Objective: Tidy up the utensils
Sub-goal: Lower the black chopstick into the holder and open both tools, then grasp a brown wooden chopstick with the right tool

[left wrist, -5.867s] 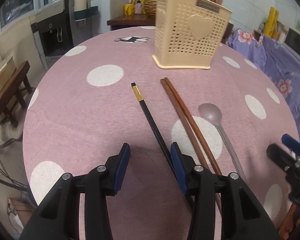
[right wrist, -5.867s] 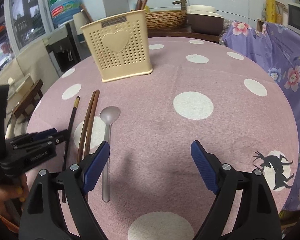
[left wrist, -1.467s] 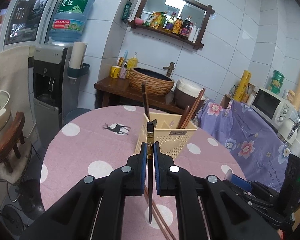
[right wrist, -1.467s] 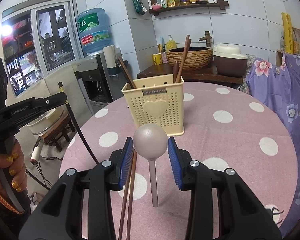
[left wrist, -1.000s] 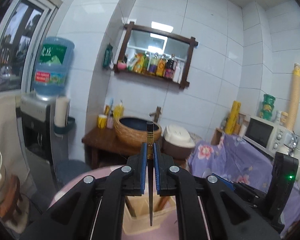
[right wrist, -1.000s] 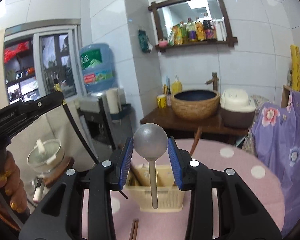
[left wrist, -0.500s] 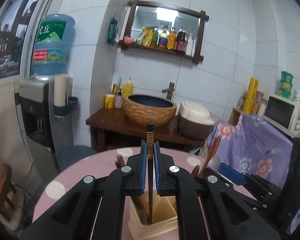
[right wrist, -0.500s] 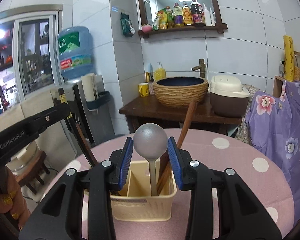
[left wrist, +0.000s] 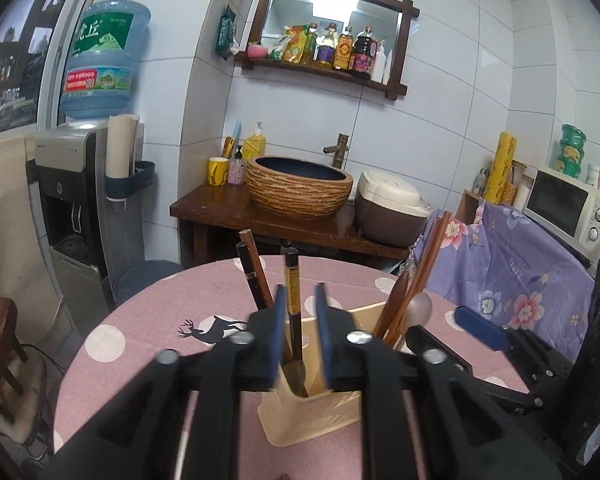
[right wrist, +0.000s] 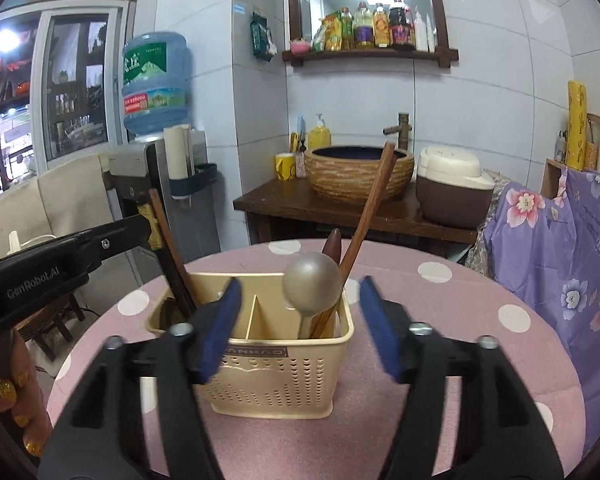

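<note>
Left gripper (left wrist: 300, 332): jaws have just been opening and stand a little apart; the black chopstick (left wrist: 293, 304) rises between the pads, and whether a pad touches it cannot be told.
Black chopstick: upright, lower end down in the holder's left compartment; its tip is hidden inside.
Right gripper (right wrist: 300, 330): jaws have just been opening and stand wide, gripping nothing; the grey spoon (right wrist: 310, 285) sits between them, clear of both pads.
Grey spoon: bowl up, handle down in the right compartment, beside brown chopsticks (right wrist: 367, 216) and a dark wooden utensil (right wrist: 333, 249) that is mostly covered.
Utensil holder (right wrist: 276, 376): cream, perforated, on the pink dotted tabletop (right wrist: 440, 360); its near wall is partly masked by the gripper fingers.
Person's hand (right wrist: 10, 396): cut off at the left edge, holding the left gripper's handle.
</note>
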The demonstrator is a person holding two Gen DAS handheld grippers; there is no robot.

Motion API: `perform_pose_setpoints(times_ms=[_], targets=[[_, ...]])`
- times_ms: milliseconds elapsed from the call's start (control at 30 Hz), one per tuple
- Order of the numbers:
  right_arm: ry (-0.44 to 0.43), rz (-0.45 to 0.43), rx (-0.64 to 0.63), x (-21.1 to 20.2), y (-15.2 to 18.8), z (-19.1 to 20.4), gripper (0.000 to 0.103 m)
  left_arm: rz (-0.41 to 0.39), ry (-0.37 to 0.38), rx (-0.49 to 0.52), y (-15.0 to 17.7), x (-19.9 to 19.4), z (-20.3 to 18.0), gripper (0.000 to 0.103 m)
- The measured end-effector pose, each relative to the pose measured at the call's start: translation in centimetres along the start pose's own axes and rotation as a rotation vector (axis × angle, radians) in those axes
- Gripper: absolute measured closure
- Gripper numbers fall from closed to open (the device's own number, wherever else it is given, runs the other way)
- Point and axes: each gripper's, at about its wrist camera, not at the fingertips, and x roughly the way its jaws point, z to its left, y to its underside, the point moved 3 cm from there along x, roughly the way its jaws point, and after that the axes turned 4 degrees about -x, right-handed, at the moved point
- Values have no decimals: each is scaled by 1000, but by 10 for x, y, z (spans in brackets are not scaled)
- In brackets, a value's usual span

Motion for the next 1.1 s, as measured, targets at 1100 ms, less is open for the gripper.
perform_pose_setpoints(times_ms=[1100], targets=[[-59, 526, -148, -76, 202, 92, 53, 237, -239, -125, 173, -113, 91, 10]])
